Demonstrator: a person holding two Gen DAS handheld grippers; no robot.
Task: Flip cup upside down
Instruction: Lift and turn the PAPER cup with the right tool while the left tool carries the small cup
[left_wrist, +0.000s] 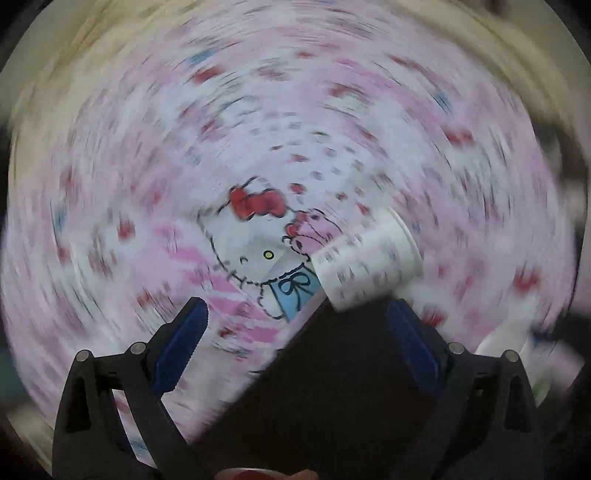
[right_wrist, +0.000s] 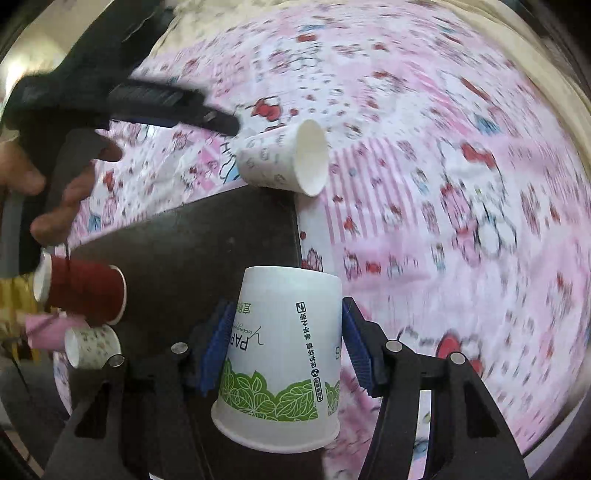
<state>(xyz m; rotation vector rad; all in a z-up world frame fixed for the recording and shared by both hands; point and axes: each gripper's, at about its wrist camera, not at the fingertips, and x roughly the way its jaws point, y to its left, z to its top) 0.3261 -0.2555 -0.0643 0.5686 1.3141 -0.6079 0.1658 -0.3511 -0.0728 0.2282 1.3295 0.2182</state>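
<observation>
My right gripper (right_wrist: 284, 343) is shut on a white paper cup with green leaves (right_wrist: 284, 332). The blue pads press its sides and its rim points toward the camera. A small white patterned cup (right_wrist: 280, 158) lies on its side at the far corner of the black mat (right_wrist: 203, 240). In the blurred left wrist view this small cup (left_wrist: 365, 266) lies just beyond the right finger, outside the jaws. My left gripper (left_wrist: 299, 317) stands open with nothing between its pads. In the right wrist view, one of its fingers (right_wrist: 207, 114) reaches close to the small cup's base.
A red cup (right_wrist: 85, 291), a small floral cup (right_wrist: 92, 347) and a pink cup (right_wrist: 48, 330) lie on their sides at the mat's left edge. A pink cartoon-print cloth (right_wrist: 443, 184) covers the table. A hand (right_wrist: 55, 206) holds the left gripper.
</observation>
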